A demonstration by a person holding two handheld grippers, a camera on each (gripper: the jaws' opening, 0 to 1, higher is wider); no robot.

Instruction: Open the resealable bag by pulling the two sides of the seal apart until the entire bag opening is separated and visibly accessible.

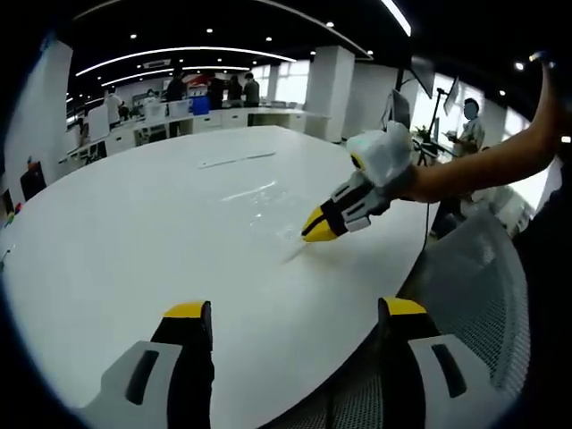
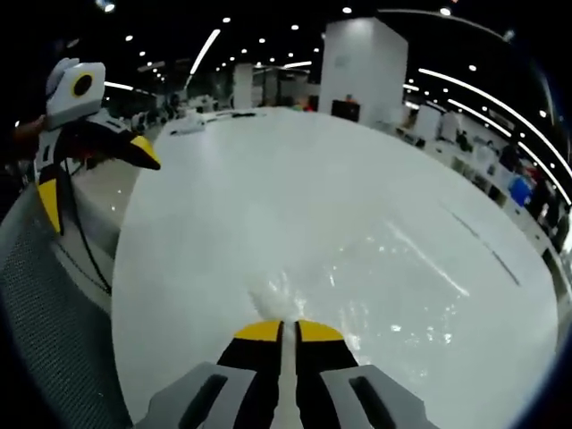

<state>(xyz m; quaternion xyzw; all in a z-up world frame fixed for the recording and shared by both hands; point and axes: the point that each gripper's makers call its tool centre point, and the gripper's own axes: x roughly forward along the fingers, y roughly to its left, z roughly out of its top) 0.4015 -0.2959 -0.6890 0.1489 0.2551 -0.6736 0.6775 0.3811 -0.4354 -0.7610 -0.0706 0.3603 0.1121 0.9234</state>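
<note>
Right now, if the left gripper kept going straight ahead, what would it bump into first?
Probably just the bare white table. The open left gripper points across it; the clear bag lies further off to the right, though depth is hard to judge.

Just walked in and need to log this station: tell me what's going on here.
A person is working on a clear resealable bag lying on a white table, using two handheld grippers. The right gripper is shut on the bag's near edge, its jaws pressed together. The left gripper is open and off the bag, back near the table edge by a mesh chair. The seal doesn't look pulled apart yet.
</note>
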